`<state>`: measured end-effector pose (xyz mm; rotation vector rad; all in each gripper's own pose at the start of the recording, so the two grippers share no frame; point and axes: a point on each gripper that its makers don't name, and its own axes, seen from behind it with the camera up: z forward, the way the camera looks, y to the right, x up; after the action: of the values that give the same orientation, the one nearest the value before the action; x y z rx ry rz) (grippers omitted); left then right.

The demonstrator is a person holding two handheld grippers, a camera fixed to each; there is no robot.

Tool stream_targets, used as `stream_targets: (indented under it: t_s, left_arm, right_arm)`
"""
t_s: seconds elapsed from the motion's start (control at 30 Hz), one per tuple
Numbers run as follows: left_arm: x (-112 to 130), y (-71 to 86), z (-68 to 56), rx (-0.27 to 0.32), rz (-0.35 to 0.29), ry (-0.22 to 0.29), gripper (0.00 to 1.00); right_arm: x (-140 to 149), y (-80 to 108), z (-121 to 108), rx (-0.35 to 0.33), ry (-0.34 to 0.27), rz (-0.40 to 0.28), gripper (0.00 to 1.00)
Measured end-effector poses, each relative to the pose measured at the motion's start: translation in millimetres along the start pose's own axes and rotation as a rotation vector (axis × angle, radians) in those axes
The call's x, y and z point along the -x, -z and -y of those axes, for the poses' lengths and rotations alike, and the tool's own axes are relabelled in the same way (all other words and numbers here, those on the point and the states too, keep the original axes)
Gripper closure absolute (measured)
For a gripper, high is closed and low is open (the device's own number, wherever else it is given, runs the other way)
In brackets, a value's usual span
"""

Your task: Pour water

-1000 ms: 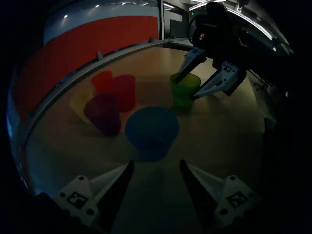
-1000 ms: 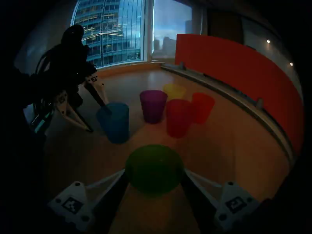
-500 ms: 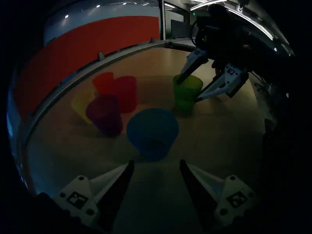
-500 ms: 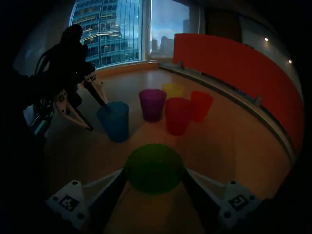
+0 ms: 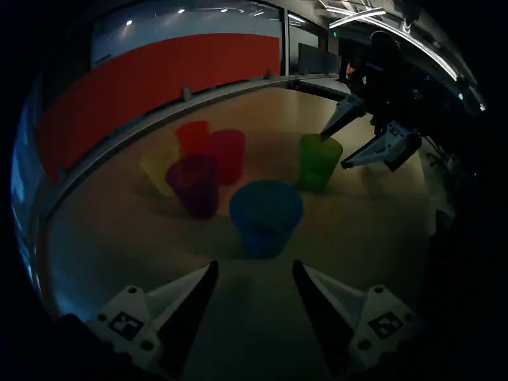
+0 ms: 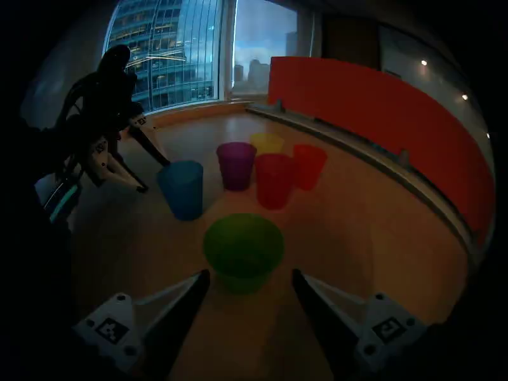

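My right claw [image 6: 249,273] gapes just short of the green cup [image 6: 243,247], and my left claw [image 5: 254,262] gapes before the blue cup [image 5: 265,213]. Both cups stand upright on the worktop [image 6: 355,241], ungripped. I judge pouring not yet begun.

Bare table [image 6: 362,235] right of green cup [image 6: 243,251] — wide lane up to red partition [image 6: 381,108]. Narrow gap between green cup and blue cup [image 6: 182,189]. Behind: cluster of 4 cups [image 6: 274,180] bunched close, blocking straight path. Left gripper [image 6: 154,176] just beside blue cup — crowding side away from green cup.
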<state>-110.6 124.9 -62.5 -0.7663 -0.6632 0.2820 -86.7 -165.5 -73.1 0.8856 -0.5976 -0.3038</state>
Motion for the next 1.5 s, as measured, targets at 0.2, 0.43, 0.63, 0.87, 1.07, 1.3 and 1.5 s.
stream_targets:
  t_s: [0.2, 0.43, 0.63, 0.87, 1.07, 1.3, 1.5]
  left_arm:
    - [3, 12.0, 6.5, -0.041, -0.018, 0.039, 0.14]
    - [0, 31.0, 20.0, -0.101, -0.062, 0.08, 0.14]
    - [-5, 43.0, 37.0, -0.174, -0.11, 0.118, 0.14]
    - [-19, 56.7, 52.5, -0.27, -0.202, 0.151, 0.14]
    - [-31, 65.3, 62.3, -0.349, -0.28, 0.164, 0.14]
    - [-46, 84.4, 78.2, -0.44, -0.392, 0.208, 0.14]
    - [-60, 109.2, 93.5, -0.514, -0.5, 0.269, 0.14]
  right_arm:
    - [5, 19.6, -4, 0.047, -0.017, -0.022, 0.0]
    - [2, 38.4, -9, 0.096, -0.051, -0.07, 0.0]
    - [-3, 49.3, -16, 0.149, -0.076, -0.115, 0.0]
    - [-19, 67.6, -35, 0.247, -0.126, -0.199, 0.0]
    - [-32, 82.9, -50, 0.319, -0.177, -0.28, 0.0]
    - [-48, 104.2, -73, 0.426, -0.203, -0.361, 0.0]
    - [-62, 124.2, -94, 0.528, -0.216, -0.442, 0.0]
